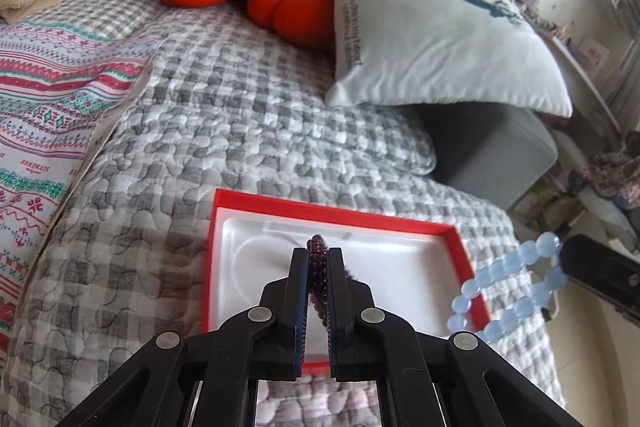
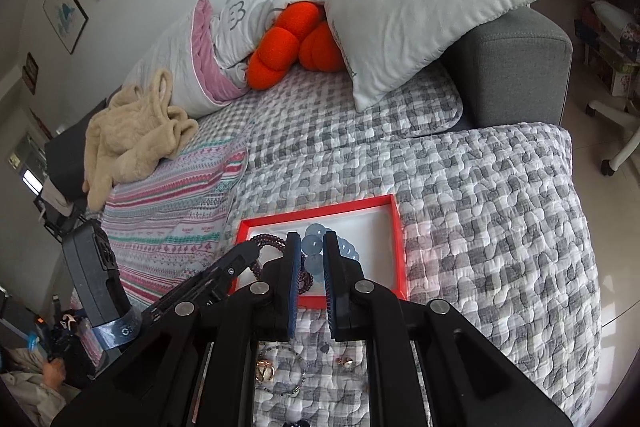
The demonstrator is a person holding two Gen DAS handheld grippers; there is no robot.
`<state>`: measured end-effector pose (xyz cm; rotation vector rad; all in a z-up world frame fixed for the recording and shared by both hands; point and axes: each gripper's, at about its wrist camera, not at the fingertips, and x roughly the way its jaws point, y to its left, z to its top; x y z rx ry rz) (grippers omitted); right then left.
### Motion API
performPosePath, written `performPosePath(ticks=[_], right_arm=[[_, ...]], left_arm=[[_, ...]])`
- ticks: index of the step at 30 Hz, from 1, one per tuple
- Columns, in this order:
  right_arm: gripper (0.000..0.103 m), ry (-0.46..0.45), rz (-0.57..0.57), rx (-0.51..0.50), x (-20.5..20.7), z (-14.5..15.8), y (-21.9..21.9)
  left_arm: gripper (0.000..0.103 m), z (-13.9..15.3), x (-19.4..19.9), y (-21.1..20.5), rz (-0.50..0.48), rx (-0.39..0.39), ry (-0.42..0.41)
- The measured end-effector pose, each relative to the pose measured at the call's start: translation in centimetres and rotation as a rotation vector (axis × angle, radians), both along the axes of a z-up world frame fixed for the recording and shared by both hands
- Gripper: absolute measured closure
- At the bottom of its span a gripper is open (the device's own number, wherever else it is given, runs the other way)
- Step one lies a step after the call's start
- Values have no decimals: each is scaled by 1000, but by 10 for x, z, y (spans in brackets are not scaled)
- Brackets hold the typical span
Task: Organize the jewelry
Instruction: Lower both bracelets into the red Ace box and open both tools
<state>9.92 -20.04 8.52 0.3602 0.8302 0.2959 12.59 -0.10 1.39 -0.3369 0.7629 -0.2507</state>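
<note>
Over the left side of the red tray (image 1: 332,213), the left gripper (image 1: 318,255) is squeezing a dark purple bead bracelet (image 1: 317,242) between its nearly closed fingers. To its right, the right gripper (image 2: 312,239) is pinching a light blue bead bracelet (image 2: 313,241) above the same tray, which is sitting on the gray checked quilt (image 2: 500,195). Near the front of the quilt, more small jewelry (image 2: 266,371) is lying loose.
</note>
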Motion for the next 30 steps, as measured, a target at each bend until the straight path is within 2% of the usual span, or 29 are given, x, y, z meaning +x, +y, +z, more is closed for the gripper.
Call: performPosePath(ticks=[4,8,14,23,24,25,26,28,29,30], right_arm=[[91,-22,44,20,7,0,16],[91,-44,97,31,16,-7,30],[91,32,36,-91,32,-44,17],[91,57,14,-93,35,-57,-5],[90,58,15,-88,34,-56,-5],[89,61,19,-86,33,-55,-6],[86,63,21,-92,31,-54,-6],[70,53,17,-101,25,-48,-10],[61,46,16,-100,22,-45,-11],[56,39,16,-98,18,-42,-14]], left_arm=[[101,-13,5,5,21,61,42],[101,-19,7,8,21,66,55],[101,-18,8,4,17,99,53],[100,-15,7,-2,12,161,48],[97,-14,6,-3,11,169,48],[87,-12,4,-4,6,174,49],[73,-9,2,-4,-1,177,46],[57,-3,-5,-6,-13,180,27],[54,1,-9,-6,-15,182,19],[54,4,-13,-7,-15,189,13]])
